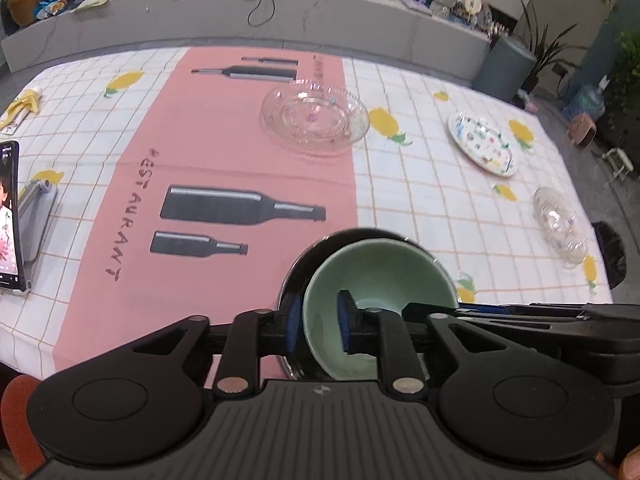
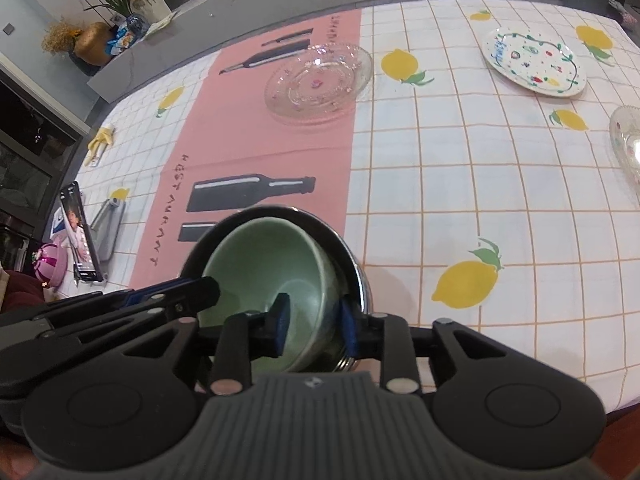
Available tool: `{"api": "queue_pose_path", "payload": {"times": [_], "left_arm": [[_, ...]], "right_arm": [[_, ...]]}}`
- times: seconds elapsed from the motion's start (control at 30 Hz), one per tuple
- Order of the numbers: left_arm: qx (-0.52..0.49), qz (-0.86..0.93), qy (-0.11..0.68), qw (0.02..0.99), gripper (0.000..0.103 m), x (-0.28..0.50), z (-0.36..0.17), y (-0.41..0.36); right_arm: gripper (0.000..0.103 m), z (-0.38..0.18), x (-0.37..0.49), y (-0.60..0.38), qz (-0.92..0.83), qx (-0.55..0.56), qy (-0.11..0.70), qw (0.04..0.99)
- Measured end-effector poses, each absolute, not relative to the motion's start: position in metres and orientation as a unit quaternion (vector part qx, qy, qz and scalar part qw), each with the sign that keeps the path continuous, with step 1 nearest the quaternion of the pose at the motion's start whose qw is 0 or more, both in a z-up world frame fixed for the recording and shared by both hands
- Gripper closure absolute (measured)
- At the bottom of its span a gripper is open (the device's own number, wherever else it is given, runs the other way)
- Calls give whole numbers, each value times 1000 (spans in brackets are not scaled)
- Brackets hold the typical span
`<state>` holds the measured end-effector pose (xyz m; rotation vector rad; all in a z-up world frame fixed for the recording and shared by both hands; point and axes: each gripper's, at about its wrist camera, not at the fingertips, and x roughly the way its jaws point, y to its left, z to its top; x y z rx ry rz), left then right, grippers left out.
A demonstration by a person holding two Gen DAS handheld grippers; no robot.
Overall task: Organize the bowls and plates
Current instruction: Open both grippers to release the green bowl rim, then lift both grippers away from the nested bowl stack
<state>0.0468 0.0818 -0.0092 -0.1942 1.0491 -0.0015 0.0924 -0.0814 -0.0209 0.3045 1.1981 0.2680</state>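
Observation:
A pale green bowl (image 1: 384, 276) (image 2: 264, 260) sits tilted inside a dark metal bowl (image 1: 296, 280) (image 2: 356, 272) at the near edge of the table. My left gripper (image 1: 318, 322) is shut on the left rims of both bowls. My right gripper (image 2: 314, 320) is shut on their right rims. A clear glass plate (image 1: 316, 118) (image 2: 320, 78) lies on the pink cloth strip. A painted white plate (image 1: 482, 144) (image 2: 534, 62) lies at the far right. A clear glass bowl (image 1: 560, 224) (image 2: 628, 144) stands near the right edge.
A phone on a stand (image 1: 10, 216) (image 2: 80, 236) is at the left edge. A yellow cloth (image 1: 22, 106) (image 2: 100, 140) lies at the far left. A grey counter (image 1: 240, 20) runs behind the table. A pink object (image 2: 48, 264) sits beside the phone.

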Motion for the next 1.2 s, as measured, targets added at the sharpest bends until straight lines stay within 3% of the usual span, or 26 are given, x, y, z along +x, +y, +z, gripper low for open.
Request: {"api": "queue_pose_path", "payload": {"times": [0.13, 0.23, 0.3, 0.43, 0.53, 0.6, 0.63, 0.83, 0.97, 1.07, 1.13, 1.2], "left_arm": [[-87, 1, 486, 870, 73, 45, -2, 82], [-96, 0, 474, 875, 63, 43, 2, 86], [-99, 2, 466, 879, 58, 41, 4, 87], [-113, -4, 452, 885, 53, 40, 8, 92], [-123, -8, 443, 888, 42, 40, 7, 96], [-130, -7, 438, 890, 28, 39, 4, 98], [-137, -6, 440, 887, 27, 40, 1, 101], [-198, 3, 483, 853, 27, 40, -33, 114], [-258, -10, 506, 823, 36, 38, -52, 125], [-266, -4, 511, 818, 50, 37, -57, 128], [-269, -1, 512, 816, 52, 38, -59, 130], [-266, -1, 511, 817, 53, 37, -58, 129]], "right_arm": [[65, -11, 90, -82, 128, 136, 546, 817], [63, -6, 88, -86, 128, 140, 537, 822], [51, 0, 85, -89, 126, 136, 522, 833], [47, 9, 83, -96, 116, 135, 506, 844], [40, 8, 84, -103, 110, 147, 503, 844], [36, 2, 85, -106, 108, 156, 511, 839], [36, -3, 86, -107, 106, 163, 518, 833], [37, -46, 89, -116, 110, 240, 573, 775], [38, -65, 89, -118, 114, 280, 593, 746], [42, -74, 90, -117, 117, 298, 600, 733], [43, -78, 90, -117, 118, 305, 604, 727], [55, -81, 91, -116, 112, 303, 607, 726]]}}
